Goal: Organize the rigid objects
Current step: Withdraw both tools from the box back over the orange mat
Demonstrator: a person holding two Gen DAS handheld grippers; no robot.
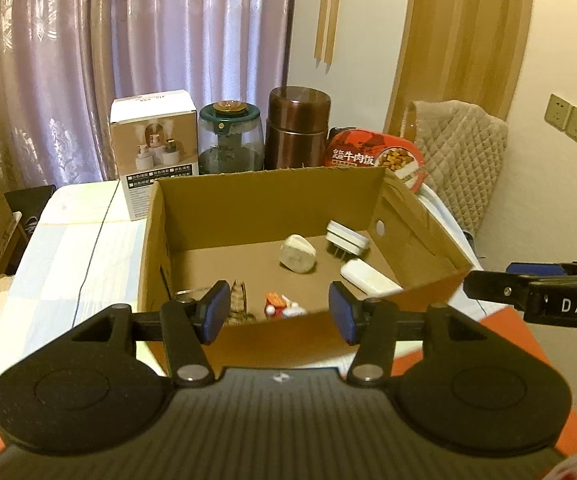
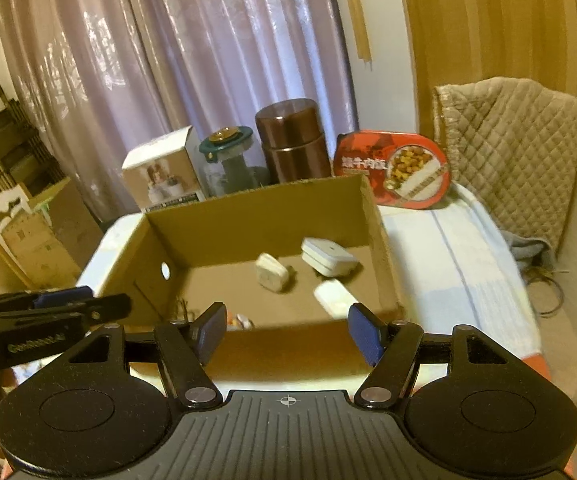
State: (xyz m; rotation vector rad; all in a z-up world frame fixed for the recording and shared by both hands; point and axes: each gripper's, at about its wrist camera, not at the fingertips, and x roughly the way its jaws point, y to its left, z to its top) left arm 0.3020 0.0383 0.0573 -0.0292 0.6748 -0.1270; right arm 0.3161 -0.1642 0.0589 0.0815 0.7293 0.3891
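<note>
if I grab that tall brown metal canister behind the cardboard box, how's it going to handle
The brown canister looks rigid and glossy, so the tongs' pads may slip on it. It is tall and upright, so a push near its top could tip it. Once on its side, its round body would probably roll.

small things in the cardboard box (image 1: pixel 272 196)
white plug adapter (image 1: pixel 347 237), oval stone-like piece (image 1: pixel 296 253), white bar (image 1: pixel 369 277) (all lying flat) before me.

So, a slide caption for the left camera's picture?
Open left gripper poised before a cardboard box holding small items.
</note>
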